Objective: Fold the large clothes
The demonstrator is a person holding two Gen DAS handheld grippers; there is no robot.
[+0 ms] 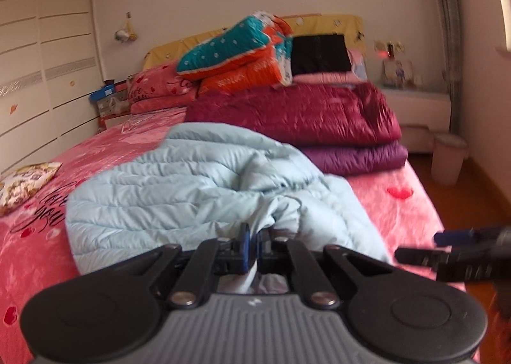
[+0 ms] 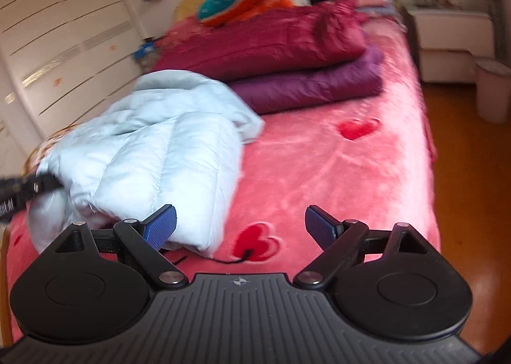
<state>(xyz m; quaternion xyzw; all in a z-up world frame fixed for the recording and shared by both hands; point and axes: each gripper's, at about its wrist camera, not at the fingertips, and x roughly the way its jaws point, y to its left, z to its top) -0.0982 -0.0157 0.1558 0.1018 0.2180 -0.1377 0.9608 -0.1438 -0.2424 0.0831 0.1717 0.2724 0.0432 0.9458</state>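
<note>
Left wrist view: the left gripper (image 1: 252, 247) has its jaws clenched on a bunched fold of one pale blue quilted jacket (image 1: 179, 182), which lies crumpled across the middle of the bed (image 1: 399, 201). The pink bedspread carries black script that is only partly legible, seemingly "love you", and red hearts. Behind the jacket sit two folded quilts, a maroon quilt (image 1: 300, 114) stacked on a purple quilt (image 1: 357, 156). Further back a teal and orange blanket (image 1: 236, 50) rests on top, beside one black folded item (image 1: 321, 55); lettering on the orange part is too blurred to read. One pink pillow (image 1: 159, 89) lies at the head, one patterned cushion (image 1: 25, 182) at the left edge. A white wardrobe (image 1: 44, 60) stands to the left, one nightstand (image 1: 418, 105) and one bin (image 1: 447, 158) to the right. The right gripper (image 1: 447, 247) shows at the right edge, apart from the jacket.

Right wrist view: the right gripper (image 2: 239, 226) hangs over the bedspread with its jaws released and empty, the left blue pad (image 2: 161, 225) just beside the jacket's (image 2: 153, 146) near edge. The left gripper (image 2: 48, 183) enters from the left, gripping the jacket. Only here is a short black cord (image 2: 238, 258) seen, lying on a red heart just beside the jacket. The pillow is hidden here; the cushion barely shows.
</note>
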